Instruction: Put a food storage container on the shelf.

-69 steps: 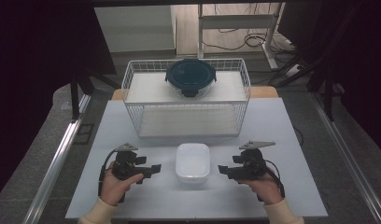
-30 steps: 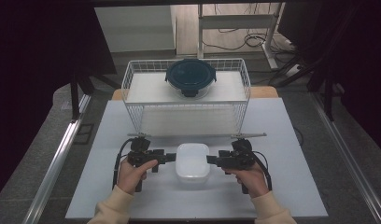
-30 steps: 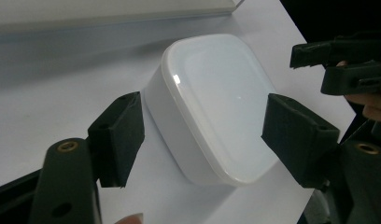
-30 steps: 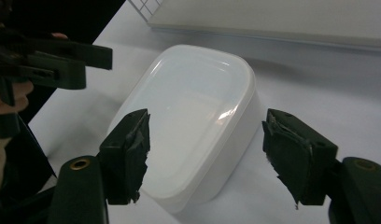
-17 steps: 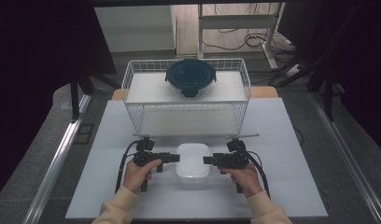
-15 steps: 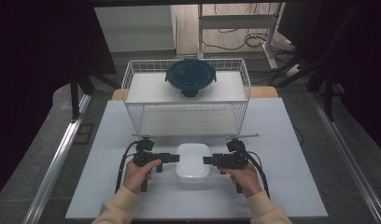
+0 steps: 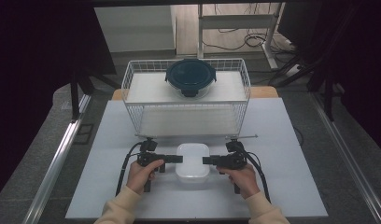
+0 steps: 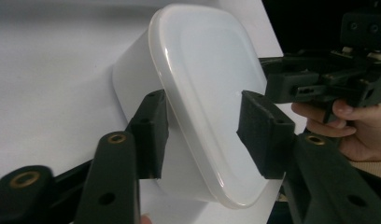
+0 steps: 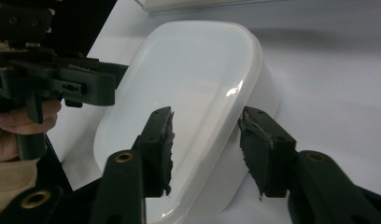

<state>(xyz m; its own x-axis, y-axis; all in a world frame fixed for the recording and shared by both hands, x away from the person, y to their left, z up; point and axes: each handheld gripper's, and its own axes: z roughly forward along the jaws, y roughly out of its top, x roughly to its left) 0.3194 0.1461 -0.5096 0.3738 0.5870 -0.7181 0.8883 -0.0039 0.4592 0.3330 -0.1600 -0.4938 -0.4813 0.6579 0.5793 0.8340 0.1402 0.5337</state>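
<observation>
From the high view I see the white box [image 7: 192, 161] lying on the table [image 7: 291, 154], just on my side of the wire basket [image 7: 186, 100]. My left gripper [image 7: 175, 159] comes at the box from its left side and my right gripper [image 7: 208, 160] from its right side, both lying level and pointing inward at each other. Their tips reach the box's edges. A round dark-lidded tub [image 7: 191, 77] sits inside the basket, on the far side of the box. My hands and cream sleeves come up from the near edge of the table.

In the left gripper view the box [image 8: 202, 93] stands between my two jaws. One pad lies against the box's wall below the rim, the other sits over the lid's flat top; the lid's edge runs between them. The jaws have just been closing with the box's rim between them, yet I cannot tell whether both pads already press. Beyond the box I see the right gripper [image 8: 291, 86] and the hand [image 8: 352, 126] that holds it.

In the right gripper view the box [image 9: 188, 88] again lies between my jaws, one worn pad over the lid, the other outside the wall. These jaws too have just been closing around the rim; a firm bite I cannot confirm. Past the box the left gripper [image 9: 93, 88] reaches its far edge.
</observation>
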